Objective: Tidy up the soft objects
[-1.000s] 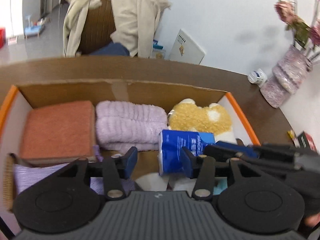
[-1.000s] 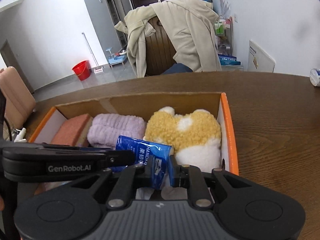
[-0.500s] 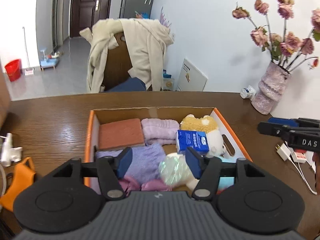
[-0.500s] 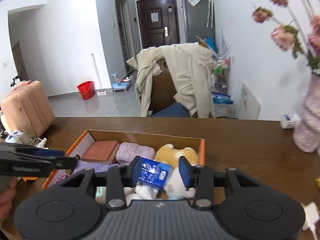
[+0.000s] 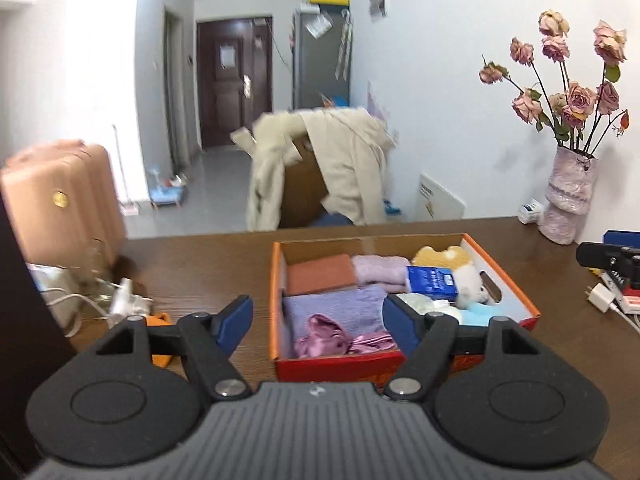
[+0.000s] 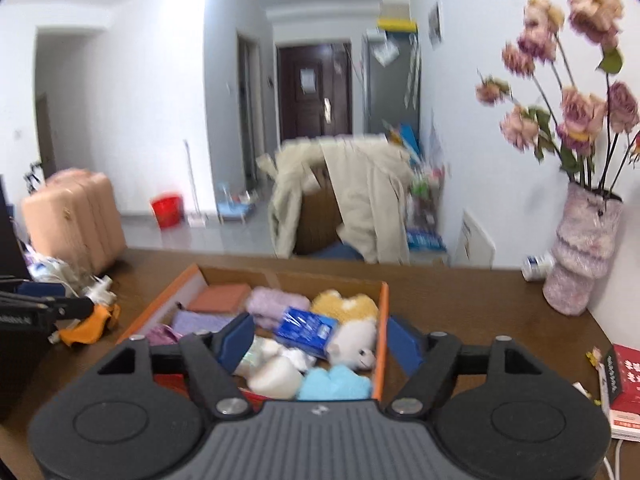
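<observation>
An orange cardboard box (image 5: 276, 280) sits on the brown table, packed with soft items. Inside are a terracotta folded cloth (image 5: 320, 278), a lilac towel (image 5: 380, 270), a purple cloth (image 5: 332, 312), a pink satin piece (image 5: 324, 338), a yellow-and-white plush (image 6: 352, 320) and a light blue soft thing (image 6: 332, 384). A blue tissue pack (image 6: 306, 330) lies on top, against the plush. My left gripper (image 5: 316, 316) hovers back from the box's near edge, jaws opening, nothing between them. My right gripper (image 6: 320, 336) hangs near the box's near right corner, jaws opening and empty.
A vase of dried roses (image 5: 568, 196) and a white bottle (image 5: 530, 210) stand at the table's far right. A charger with cables (image 5: 600, 298) and a red box (image 6: 626, 384) lie right of the box. An orange cloth (image 6: 88, 324) and a white plug (image 5: 128, 300) lie to its left.
Both grippers have drawn back and up from the box. The right one let go of the blue tissue pack, which now rests in the box. Both pairs of jaws stand wider.
</observation>
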`<state>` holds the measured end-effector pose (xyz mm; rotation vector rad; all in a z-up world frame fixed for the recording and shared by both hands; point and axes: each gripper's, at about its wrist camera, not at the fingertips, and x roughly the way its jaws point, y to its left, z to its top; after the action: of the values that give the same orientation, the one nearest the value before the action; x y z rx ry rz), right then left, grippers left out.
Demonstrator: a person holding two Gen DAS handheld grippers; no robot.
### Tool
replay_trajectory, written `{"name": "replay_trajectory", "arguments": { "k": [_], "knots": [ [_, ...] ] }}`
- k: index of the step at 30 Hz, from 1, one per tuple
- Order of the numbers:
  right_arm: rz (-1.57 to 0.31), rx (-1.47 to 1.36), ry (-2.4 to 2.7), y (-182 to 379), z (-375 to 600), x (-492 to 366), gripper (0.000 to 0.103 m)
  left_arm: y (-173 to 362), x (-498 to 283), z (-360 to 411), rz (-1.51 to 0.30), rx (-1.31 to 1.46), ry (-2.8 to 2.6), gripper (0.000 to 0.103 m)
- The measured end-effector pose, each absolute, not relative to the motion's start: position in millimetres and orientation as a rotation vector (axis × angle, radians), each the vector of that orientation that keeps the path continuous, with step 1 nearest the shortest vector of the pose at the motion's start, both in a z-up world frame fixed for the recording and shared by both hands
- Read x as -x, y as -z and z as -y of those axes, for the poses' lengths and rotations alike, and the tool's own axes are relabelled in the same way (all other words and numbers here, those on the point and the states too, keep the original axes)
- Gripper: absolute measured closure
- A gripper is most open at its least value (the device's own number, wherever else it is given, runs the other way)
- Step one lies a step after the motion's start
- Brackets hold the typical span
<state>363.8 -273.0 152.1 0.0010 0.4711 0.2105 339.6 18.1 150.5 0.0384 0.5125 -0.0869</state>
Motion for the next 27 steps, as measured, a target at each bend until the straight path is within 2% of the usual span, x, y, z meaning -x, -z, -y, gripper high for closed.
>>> {"name": "replay_trajectory", "arguments": {
  "k": [5,9,13,16,19,27],
  "knots": [
    [-0.385,-0.017,-0.182,-141.4,267.3,-316.8,0.027,-144.3,-290.3,-20.3,-0.442,-0.046,0.043,0.026],
    [-0.331,-0.004,-0.171,-133.5,263.0,-268.5,0.024,-140.1,-236.8,-22.7,-0.361,-0.059,0.024,0.012],
    [-0.310,0.023,-0.174,-123.6,256.9,-209.7,0.023,-128.6,-172.6,-32.9,-0.330,0.002,0.026,0.008],
    [-0.295,0.038,-0.186,-111.2,251.2,-161.4,0.017,-119.7,-117.5,-39.0,-0.275,0.026,0.001,0.002],
    [-0.294,0.053,-0.188,-98.7,243.2,-122.1,0.015,-110.8,-75.9,-38.8,-0.272,0.052,-0.010,0.001],
    [-0.365,-0.037,-0.154,-59.8,228.5,-48.7,0.015,-75.0,-13.5,-7.0,-0.295,-0.107,-0.019,0.001]
  ]
}}
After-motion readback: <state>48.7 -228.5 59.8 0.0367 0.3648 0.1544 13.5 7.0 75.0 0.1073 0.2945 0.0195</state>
